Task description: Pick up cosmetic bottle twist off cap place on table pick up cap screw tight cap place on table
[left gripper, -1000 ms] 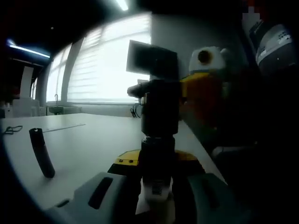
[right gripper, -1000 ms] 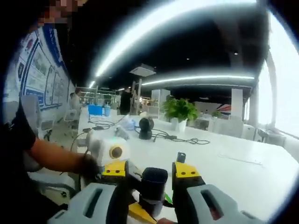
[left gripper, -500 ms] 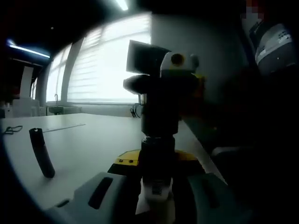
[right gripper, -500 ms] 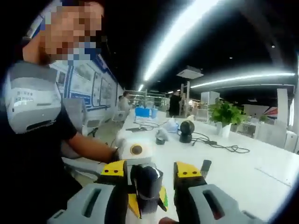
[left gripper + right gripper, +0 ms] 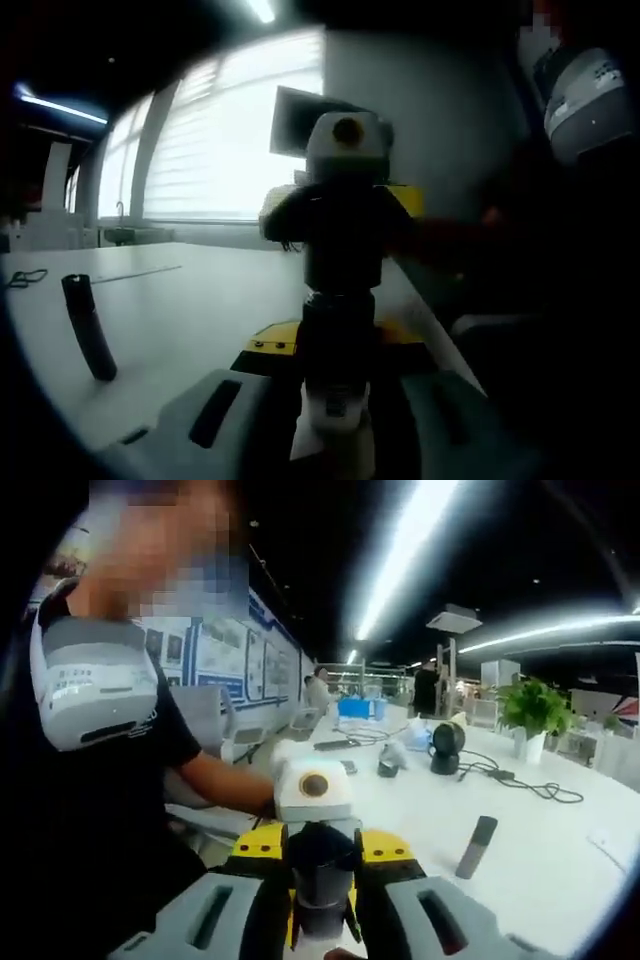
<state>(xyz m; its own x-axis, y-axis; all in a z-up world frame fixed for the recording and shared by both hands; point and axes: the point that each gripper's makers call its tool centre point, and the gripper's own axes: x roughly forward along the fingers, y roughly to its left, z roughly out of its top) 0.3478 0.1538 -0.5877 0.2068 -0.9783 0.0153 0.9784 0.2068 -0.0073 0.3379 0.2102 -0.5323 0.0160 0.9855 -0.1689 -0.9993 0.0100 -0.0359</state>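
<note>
We are seeing one bottle (image 5: 338,340) and one cap (image 5: 344,252), both dark. The bottle is standing upright between the jaws of the left tongs (image 5: 335,400), its long axis running straight up from them, cap end away from them. The left tongs are closing on its lower body. The right tongs (image 5: 318,855) are meeting the cap head-on, jaws drawn in tight on either side of it. In the left gripper view they are facing us from just beyond the bottle's top. One dark stick (image 5: 90,328) is standing on the white table (image 5: 190,300), well off to the left tongs' left, leaning slightly.
</note>
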